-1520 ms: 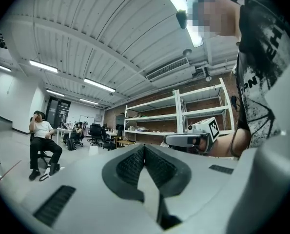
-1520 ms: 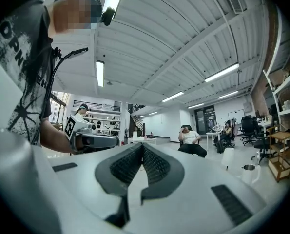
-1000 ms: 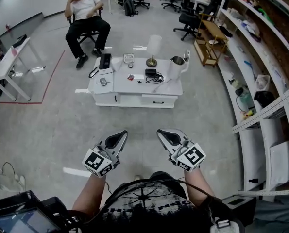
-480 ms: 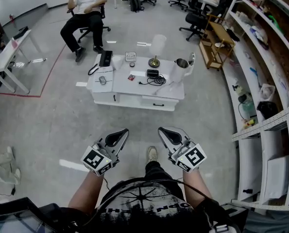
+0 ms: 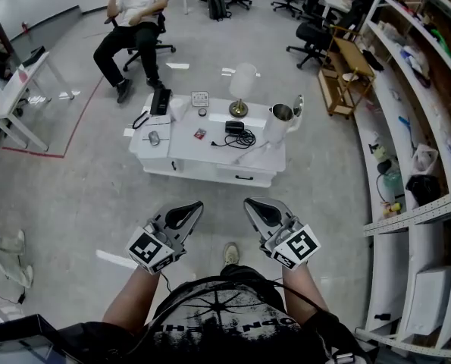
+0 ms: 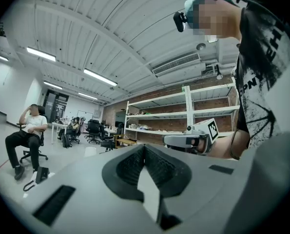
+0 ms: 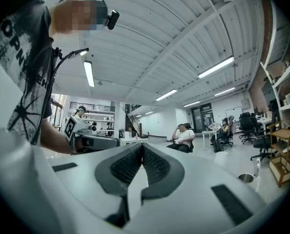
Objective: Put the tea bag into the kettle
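Note:
A steel kettle (image 5: 279, 123) with its lid tipped open stands at the right end of a low white table (image 5: 210, 152) some way ahead of me. A small red packet, probably the tea bag (image 5: 200, 133), lies near the table's middle left. My left gripper (image 5: 195, 205) and right gripper (image 5: 248, 203) are held side by side at waist height, well short of the table, both shut with nothing between the pads. The left gripper view shows its jaws (image 6: 145, 148) meeting. The right gripper view shows its jaws (image 7: 142, 146) meeting, with the kettle's rim (image 7: 245, 178) far right.
On the table stand a white lamp (image 5: 240, 88), a black box with a coiled cable (image 5: 237, 132), a desk phone (image 5: 161, 99) and a mouse (image 5: 155, 136). A person sits on a chair (image 5: 131, 21) beyond. Shelves (image 5: 407, 135) line the right; a wooden cart (image 5: 339, 65) stands back right.
Both grippers have been carried forward across the floor toward the white table, which now looks a little nearer. Both stayed shut and level.

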Tool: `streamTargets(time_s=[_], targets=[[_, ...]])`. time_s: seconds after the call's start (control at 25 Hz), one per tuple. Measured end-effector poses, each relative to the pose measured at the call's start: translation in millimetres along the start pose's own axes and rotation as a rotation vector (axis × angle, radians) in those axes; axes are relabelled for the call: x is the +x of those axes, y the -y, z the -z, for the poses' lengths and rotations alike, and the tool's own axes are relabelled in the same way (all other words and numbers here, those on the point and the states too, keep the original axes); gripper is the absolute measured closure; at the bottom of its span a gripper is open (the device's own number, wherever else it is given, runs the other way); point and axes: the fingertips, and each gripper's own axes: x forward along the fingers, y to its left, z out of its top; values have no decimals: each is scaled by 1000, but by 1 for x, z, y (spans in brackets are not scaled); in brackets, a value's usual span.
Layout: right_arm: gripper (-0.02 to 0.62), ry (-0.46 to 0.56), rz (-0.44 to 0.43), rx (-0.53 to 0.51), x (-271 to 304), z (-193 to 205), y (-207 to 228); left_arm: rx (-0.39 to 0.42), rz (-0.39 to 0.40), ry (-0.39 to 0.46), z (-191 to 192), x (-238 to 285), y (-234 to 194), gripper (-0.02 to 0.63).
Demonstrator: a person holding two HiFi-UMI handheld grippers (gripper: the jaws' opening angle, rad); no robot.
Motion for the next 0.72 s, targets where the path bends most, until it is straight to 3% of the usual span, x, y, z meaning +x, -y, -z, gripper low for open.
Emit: streamTargets(time_s=[0.36, 0.72], targets=[[586, 34, 41, 9, -6, -6, 115, -3, -35, -17, 0, 79, -32, 600], [586, 10, -67, -4, 21, 10, 152, 9, -112, -8, 4, 120, -65, 600]])
